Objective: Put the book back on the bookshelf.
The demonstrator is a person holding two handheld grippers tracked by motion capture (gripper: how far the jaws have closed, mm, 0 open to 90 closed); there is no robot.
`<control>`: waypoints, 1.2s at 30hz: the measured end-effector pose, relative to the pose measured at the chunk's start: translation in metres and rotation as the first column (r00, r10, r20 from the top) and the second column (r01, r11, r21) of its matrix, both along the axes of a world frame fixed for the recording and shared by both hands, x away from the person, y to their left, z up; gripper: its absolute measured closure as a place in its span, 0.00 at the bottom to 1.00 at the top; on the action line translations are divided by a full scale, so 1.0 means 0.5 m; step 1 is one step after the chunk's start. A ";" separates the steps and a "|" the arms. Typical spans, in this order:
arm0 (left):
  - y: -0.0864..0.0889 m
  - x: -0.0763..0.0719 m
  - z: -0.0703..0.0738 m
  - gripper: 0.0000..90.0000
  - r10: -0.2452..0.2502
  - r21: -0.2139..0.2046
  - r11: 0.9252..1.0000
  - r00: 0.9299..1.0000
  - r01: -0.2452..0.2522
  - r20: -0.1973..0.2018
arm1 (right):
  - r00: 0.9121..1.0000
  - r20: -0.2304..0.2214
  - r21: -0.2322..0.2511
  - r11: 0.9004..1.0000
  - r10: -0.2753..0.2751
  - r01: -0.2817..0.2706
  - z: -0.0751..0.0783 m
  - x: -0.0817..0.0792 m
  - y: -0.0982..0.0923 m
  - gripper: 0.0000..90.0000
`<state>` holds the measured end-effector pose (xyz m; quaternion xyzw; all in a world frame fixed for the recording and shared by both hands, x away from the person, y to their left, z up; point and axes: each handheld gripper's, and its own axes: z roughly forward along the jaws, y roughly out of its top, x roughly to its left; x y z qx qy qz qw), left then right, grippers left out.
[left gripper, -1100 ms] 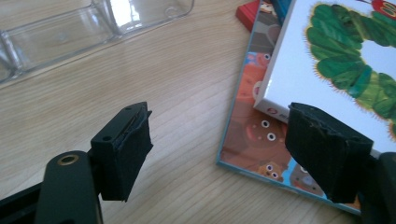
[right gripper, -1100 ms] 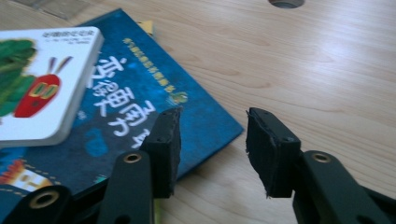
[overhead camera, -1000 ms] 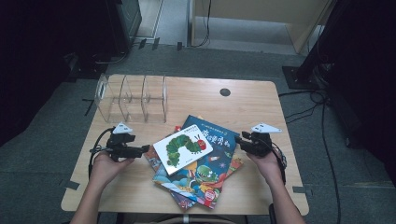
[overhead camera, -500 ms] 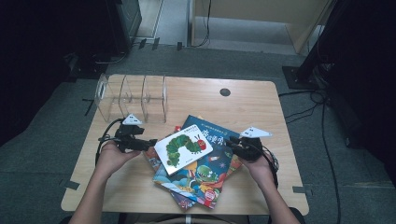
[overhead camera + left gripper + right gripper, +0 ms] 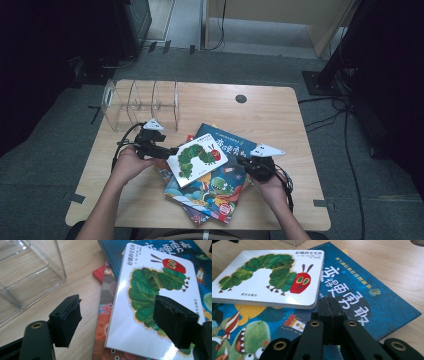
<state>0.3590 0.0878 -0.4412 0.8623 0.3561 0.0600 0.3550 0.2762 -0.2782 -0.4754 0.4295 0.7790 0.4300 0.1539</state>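
A white board book with a green caterpillar tops a loose pile of picture books. Under it lie a dark blue book and a colourful monster book. My left gripper is open at the white book's left edge, one jaw above the cover and one beside the pile. My right gripper has just been closing and is shut on nothing. Its tips sit over the blue book, just short of the white book's rounded corner.
A clear acrylic rack with upright dividers stands at the table's back left, close behind my left hand. A red book corner sticks out of the pile. The wooden table has a dark round hole at the back.
Both hands have moved inward to the book pile, the left one rightward and the right one leftward. The right gripper's tip now reaches over the blue book.
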 end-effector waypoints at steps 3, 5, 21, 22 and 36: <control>-0.005 0.006 -0.007 0.27 -0.018 -0.013 1.000 1.000 0.017 -0.017 | 1.000 0.008 -0.007 1.000 0.012 -0.012 -0.001 -0.011 0.010 1.00; -0.012 0.012 -0.011 0.27 -0.029 0.013 0.999 0.999 0.029 -0.029 | 1.000 0.008 -0.008 1.000 0.017 -0.016 -0.002 -0.014 0.014 1.00; -0.054 0.030 -0.035 0.28 -0.104 0.069 0.992 0.991 0.110 -0.084 | 0.994 -0.021 -0.031 0.994 0.107 -0.107 -0.038 -0.034 0.075 1.00; -0.055 0.030 -0.036 0.28 -0.107 0.065 0.991 0.990 0.113 -0.090 | 0.994 -0.028 -0.027 0.994 0.109 -0.109 -0.040 -0.033 0.076 1.00; -0.064 0.038 -0.054 0.29 -0.139 0.038 0.988 0.977 0.147 -0.160 | 0.991 -0.037 -0.009 0.992 0.125 -0.125 -0.043 -0.026 0.098 1.00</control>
